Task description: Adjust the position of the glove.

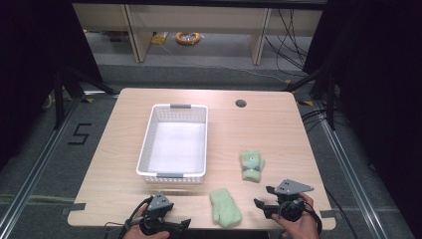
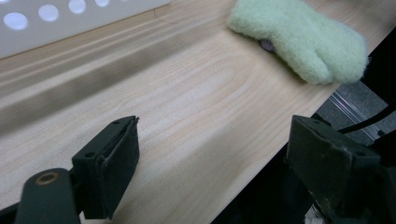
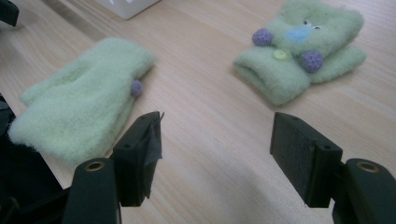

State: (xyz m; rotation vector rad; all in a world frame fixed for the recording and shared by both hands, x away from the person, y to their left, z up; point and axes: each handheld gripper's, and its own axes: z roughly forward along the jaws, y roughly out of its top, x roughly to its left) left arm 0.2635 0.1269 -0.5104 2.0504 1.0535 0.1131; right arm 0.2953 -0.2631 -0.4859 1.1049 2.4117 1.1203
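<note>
Mittens lie between our grippers: the plain mitten [image 1: 225, 207] nearest our right gripper [image 1: 264, 205], long axis running away from us; both right and left gripper [image 1: 175, 225] gape, empty.

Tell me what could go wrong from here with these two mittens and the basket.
1. The plain mitten lies at the table's near edge; a nudge from either open claw could push it off.
2. The face mitten carries a button and pompoms; the right claw might pinch one of those and slip.
3. The left claw hangs partly past the table's edge, so its outer jaw could catch on it while reaching.
</note>
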